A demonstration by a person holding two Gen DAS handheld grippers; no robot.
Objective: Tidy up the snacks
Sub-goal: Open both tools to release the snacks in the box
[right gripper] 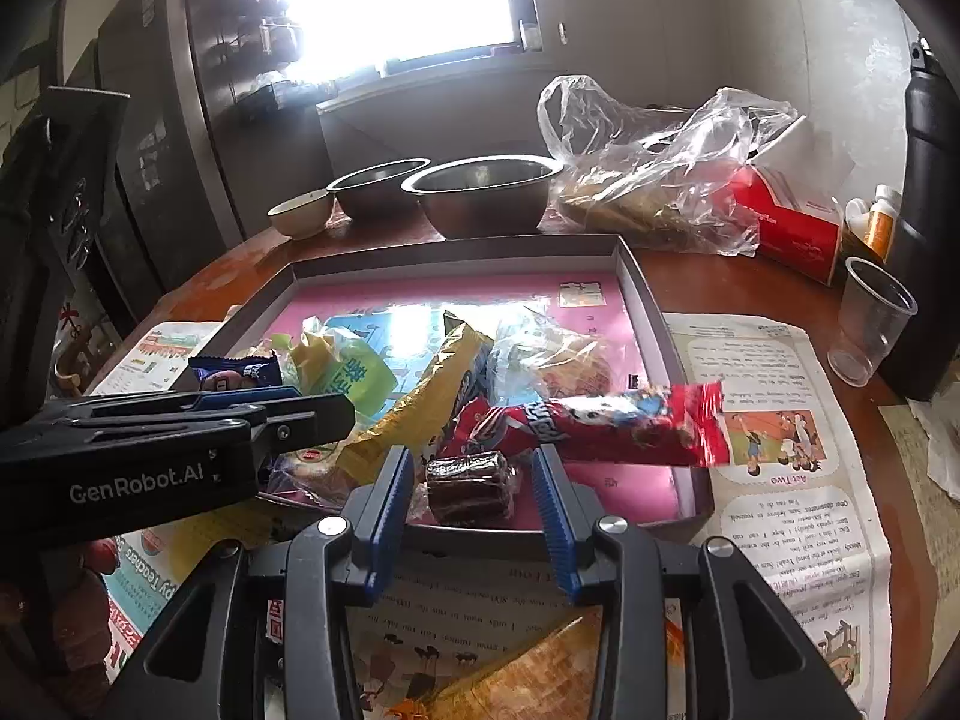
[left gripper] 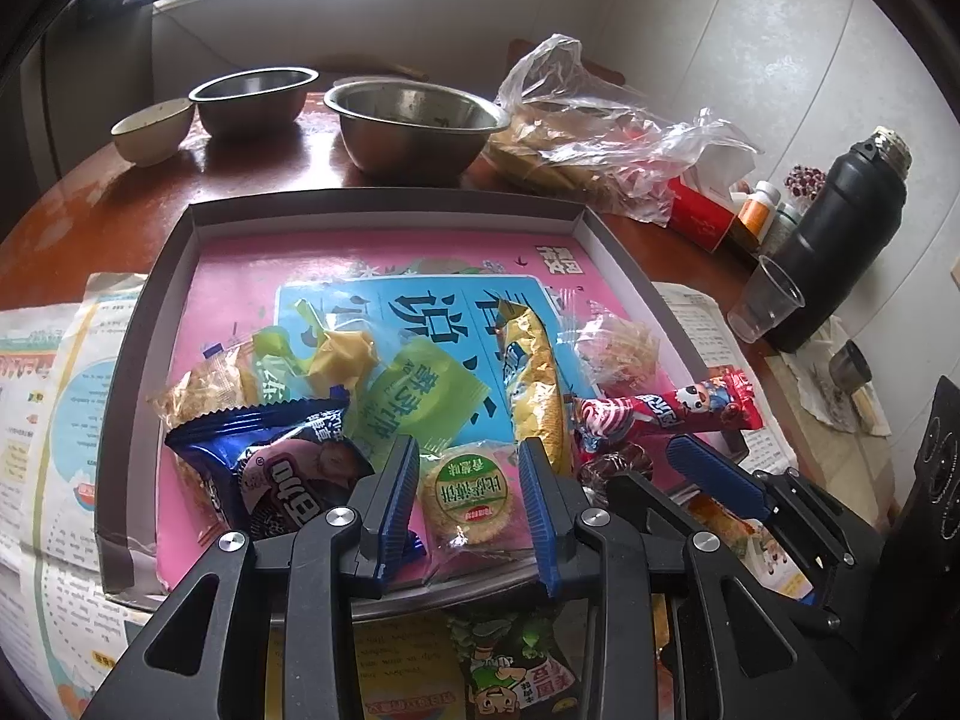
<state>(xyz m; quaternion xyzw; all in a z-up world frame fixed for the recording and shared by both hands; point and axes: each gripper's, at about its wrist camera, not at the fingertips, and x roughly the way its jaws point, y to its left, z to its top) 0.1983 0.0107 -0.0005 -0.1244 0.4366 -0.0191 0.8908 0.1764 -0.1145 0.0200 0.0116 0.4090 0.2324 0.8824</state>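
The left hand-held gripper point(left gripper: 468, 480) is held over the near edge of the counter point(left gripper: 180, 180). Its jaws are drawn in narrow, and its pads are set against both sides of a round biscuit pack point(left gripper: 465, 495). The right hand-held gripper point(right gripper: 474, 492) is held just beside it. Its jaws are kept partly apart around a brown cake point(right gripper: 471, 483), and a small gap is seen on each side, so the cake is not pressed.

Both snacks are found at the near wall of a shallow tray point(left gripper: 384, 204), which is laid on newspaper point(right gripper: 780, 480). More snacks are heaped in the near half of the tray. A blue pack point(left gripper: 270, 462) is seen on the left, a green pack point(left gripper: 420, 396) behind the biscuits and a long yellow pack point(left gripper: 534, 384) in the middle. A red stick pack point(right gripper: 612, 426) is laid across the right wall, with its end over the newspaper.

The far half of the tray is left bare. A clear cup point(left gripper: 765, 306) and a black flask point(left gripper: 840, 228) are placed near the right edge of the counter. Along the far edge, a small bowl point(left gripper: 153, 129), two steel bowls point(left gripper: 414, 126) and a plastic bag point(left gripper: 600, 138) are lined up, with a red box point(left gripper: 702, 216) just beside the bag.
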